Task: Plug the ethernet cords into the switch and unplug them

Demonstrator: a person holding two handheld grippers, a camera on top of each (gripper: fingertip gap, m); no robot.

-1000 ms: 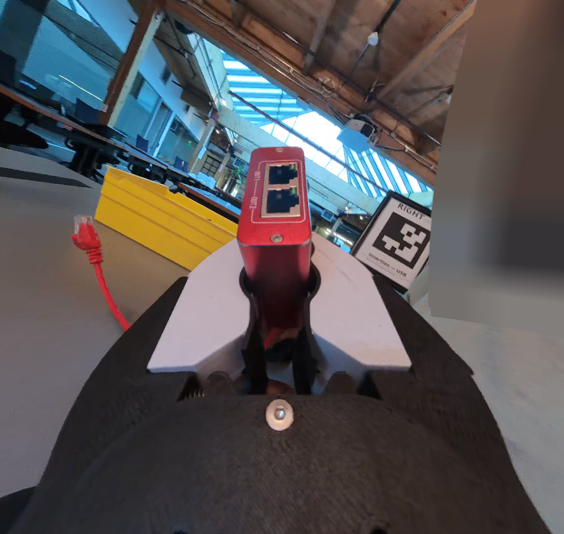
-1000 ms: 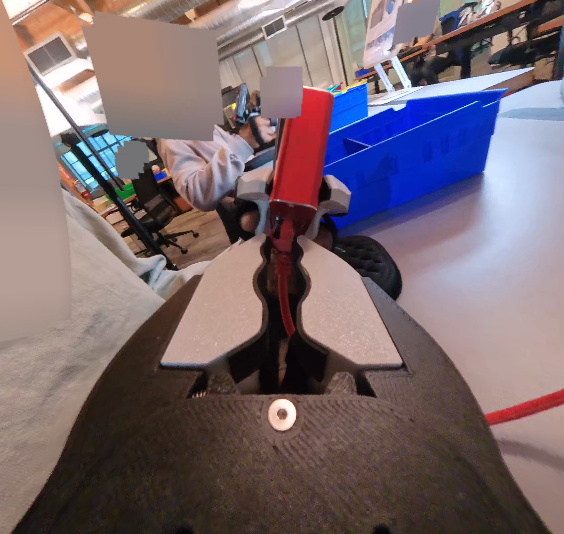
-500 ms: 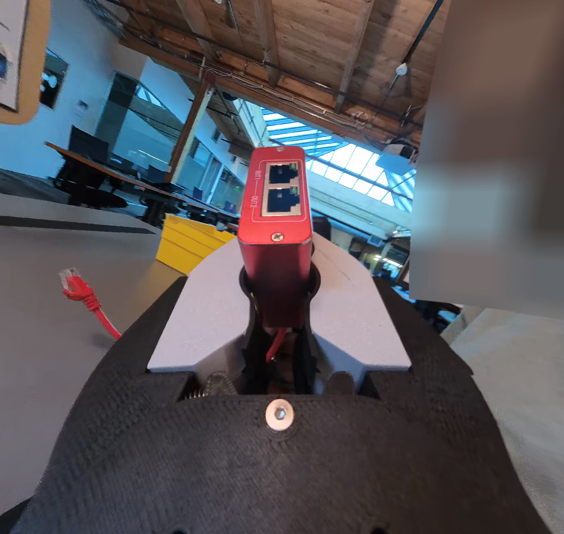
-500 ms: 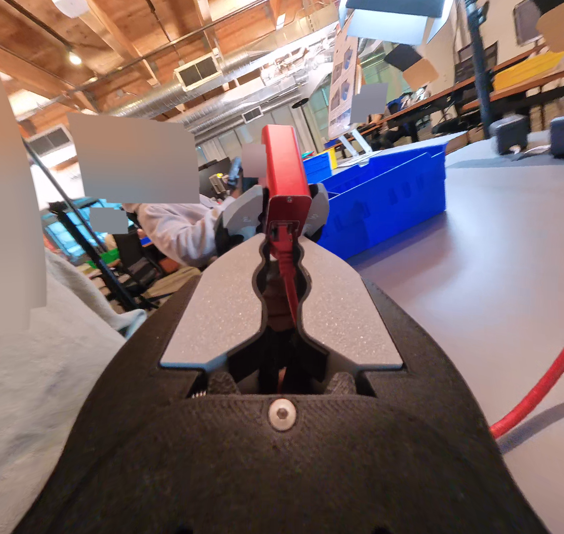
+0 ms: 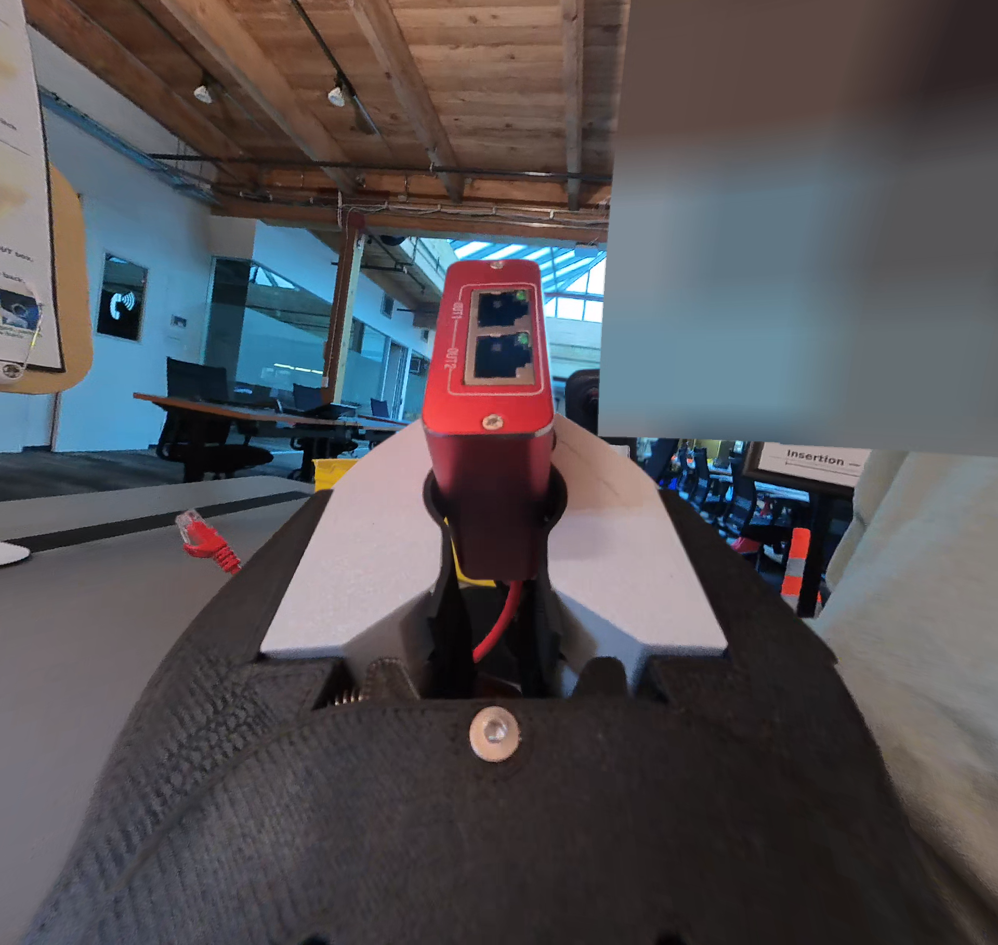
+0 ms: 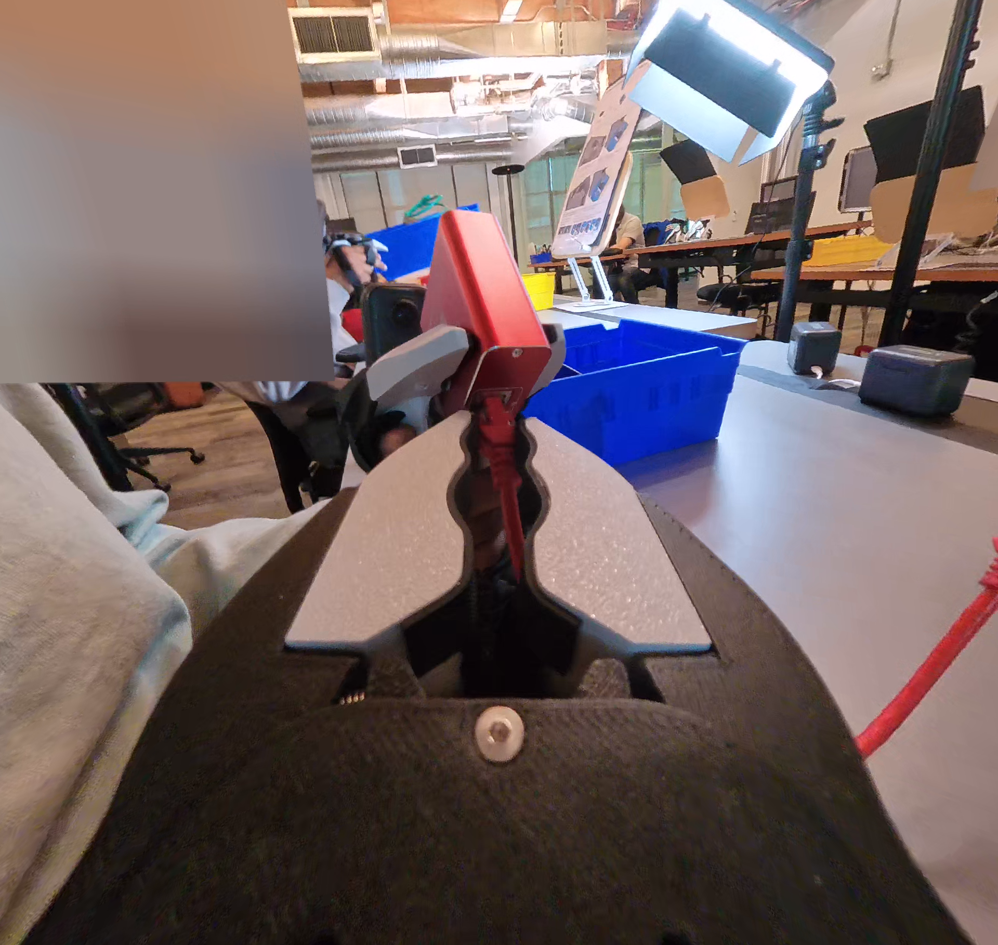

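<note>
- Your left hand-held gripper [image 5: 494,492] is clamped around the lower body of the red ethernet switch [image 5: 489,379], holding it upright in the air above the grey surface [image 5: 81,649]
- Both ports on the switch's top face stand empty, each with a small green light beside it
- Your right hand-held gripper [image 6: 494,433] is closed narrowly on the boot of a red ethernet cord [image 6: 499,454], whose plug sits in the single port on the switch's bottom end
- Over the last second you have swung both grippers round: the yellow bin [image 5: 332,473] has slid almost out of the left view, and the plug now shows more clearly at the port mouth
- I judge this cord to be seated, or at its last push; whether the latch has clicked cannot be told
- A second red plug [image 5: 202,538] lies loose on the surface to the left, well apart from the switch
- A blue bin [image 6: 637,395] sits on the surface beyond the switch
- Next comes either the loose plug into a top port, or pulling this one out
</note>
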